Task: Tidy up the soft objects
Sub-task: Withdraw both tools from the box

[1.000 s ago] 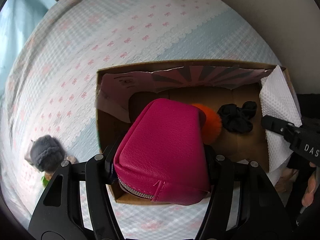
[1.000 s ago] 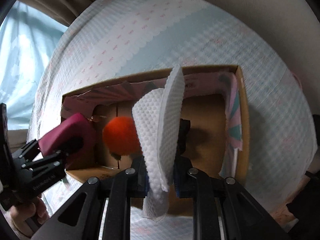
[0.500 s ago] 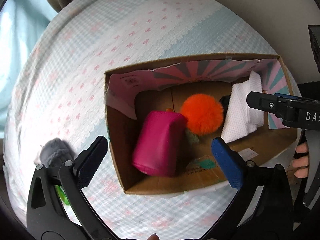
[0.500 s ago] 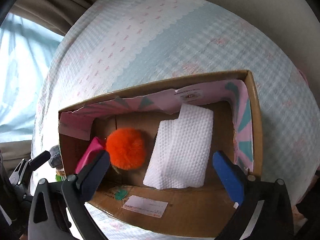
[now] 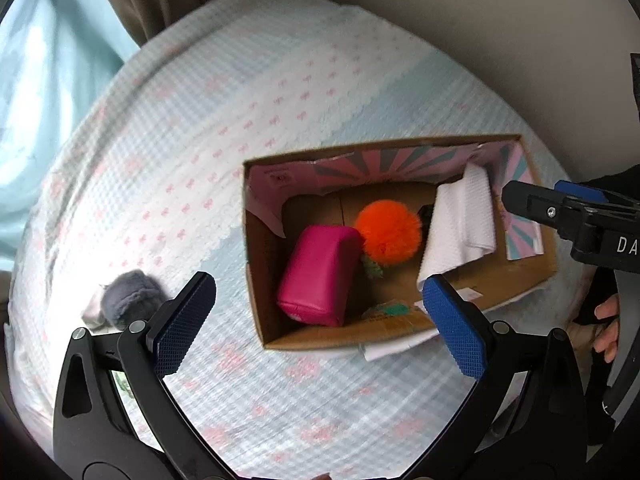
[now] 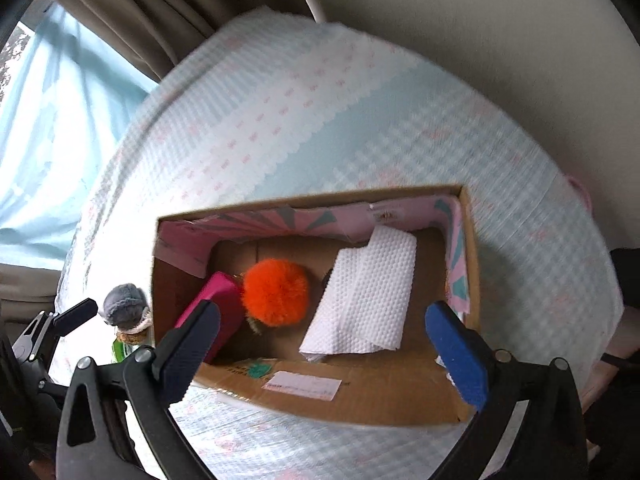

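An open cardboard box [image 5: 256, 280] [image 6: 360, 396] sits on the quilt. Inside lie a magenta pouch [image 5: 320, 276] [image 6: 212, 304], an orange pompom [image 5: 388, 232] [image 6: 276, 292] and a folded white cloth [image 5: 460, 224] [image 6: 368, 296]; something black shows behind the cloth. My left gripper [image 5: 320, 328] is open and empty, above the box's near left corner. My right gripper [image 6: 320, 352] is open and empty, above the box's front edge. A grey plush toy [image 5: 128, 300] [image 6: 124, 308] lies outside the box to its left.
The box rests on a bed with a white and blue quilt [image 5: 200, 160] with pink bows. Curtains [image 5: 160, 0] and a wall [image 5: 480, 40] stand behind. The right gripper's finger [image 5: 560, 212] shows at the right of the left wrist view.
Both grippers let go: the pouch and the white cloth dropped into the box. Both grippers opened and pulled back and up from the box.
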Demonstrator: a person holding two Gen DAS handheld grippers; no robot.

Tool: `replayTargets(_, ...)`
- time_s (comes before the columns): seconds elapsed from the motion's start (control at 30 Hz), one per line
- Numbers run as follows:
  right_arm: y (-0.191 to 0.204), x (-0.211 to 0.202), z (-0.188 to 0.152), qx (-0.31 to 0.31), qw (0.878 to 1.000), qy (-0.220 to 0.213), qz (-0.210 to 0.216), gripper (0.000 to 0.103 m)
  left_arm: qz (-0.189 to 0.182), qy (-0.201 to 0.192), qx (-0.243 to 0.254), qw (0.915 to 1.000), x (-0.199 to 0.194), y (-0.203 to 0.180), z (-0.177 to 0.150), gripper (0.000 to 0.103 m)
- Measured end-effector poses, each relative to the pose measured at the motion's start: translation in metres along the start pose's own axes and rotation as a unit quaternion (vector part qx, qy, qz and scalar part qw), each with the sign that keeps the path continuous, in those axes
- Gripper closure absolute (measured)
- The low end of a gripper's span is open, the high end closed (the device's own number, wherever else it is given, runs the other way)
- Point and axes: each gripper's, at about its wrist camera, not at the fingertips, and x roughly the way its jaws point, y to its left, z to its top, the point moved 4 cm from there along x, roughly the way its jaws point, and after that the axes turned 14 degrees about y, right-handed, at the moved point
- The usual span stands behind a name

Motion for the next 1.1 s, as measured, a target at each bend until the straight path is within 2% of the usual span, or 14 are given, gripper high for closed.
replayTargets(0.2, 0.018, -0.058, -0.024, 0.002, 0.999, -0.041, -0.003, 0.001, 0.003, -0.046, 0.004, 0.9989, -0.054, 0.003, -0.021, 0.0)
replayTargets(0.5, 0.066, -0.132, -0.08, -0.023, 0.993, -0.105, -0.039, 0.001, 0.005, -0.112, -0.004, 0.9937, -0.128, 0.026, -0.075, 0.0)
replayTargets(0.73, 0.1, -0.162, -0.129, -0.032, 0.987, -0.143, -0.058, 0.001, 0.002, -0.146, -0.023, 0.9891, -0.166, 0.058, -0.13, 0.0)
replayTargets(0.9, 0.129, -0.172, -0.167, -0.04, 0.983, -0.17, -0.052, 0.001, 0.002, -0.163, -0.036, 0.986, -0.182, 0.085, -0.172, 0.0)
replayTargets(1.1, 0.178, -0.175, -0.202, -0.067, 0.976, -0.196, -0.073, 0.001, 0.005, -0.172, -0.064, 0.983, -0.19, 0.129, -0.221, 0.0)
